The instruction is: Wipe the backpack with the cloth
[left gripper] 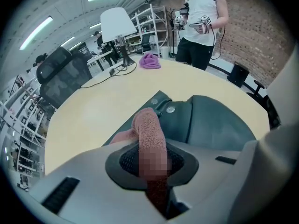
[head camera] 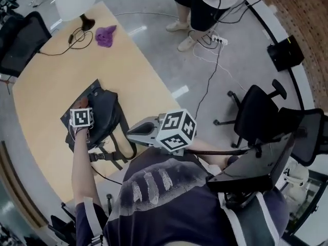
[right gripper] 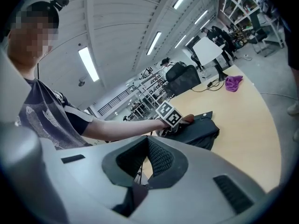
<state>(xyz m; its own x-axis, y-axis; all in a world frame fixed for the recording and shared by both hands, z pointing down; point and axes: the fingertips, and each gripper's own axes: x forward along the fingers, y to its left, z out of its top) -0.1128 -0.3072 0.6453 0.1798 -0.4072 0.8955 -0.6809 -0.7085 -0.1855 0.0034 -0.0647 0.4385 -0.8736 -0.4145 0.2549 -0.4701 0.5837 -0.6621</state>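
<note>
Position check: pinches cloth (left gripper: 150, 130) in left gripper (left gripper: 152, 160) at edge of backpack (left gripper: 219, 125) on table (left gripper: 88, 113), bag's bulk lying ahead-right of jaws; holds right gripper (right gripper: 146, 160) pressed together, empty, well apart.

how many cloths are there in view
2. A pink cloth is held in the shut left gripper, over the backpack. A purple cloth lies beside the lamp at the table's far end. No others show.
</note>
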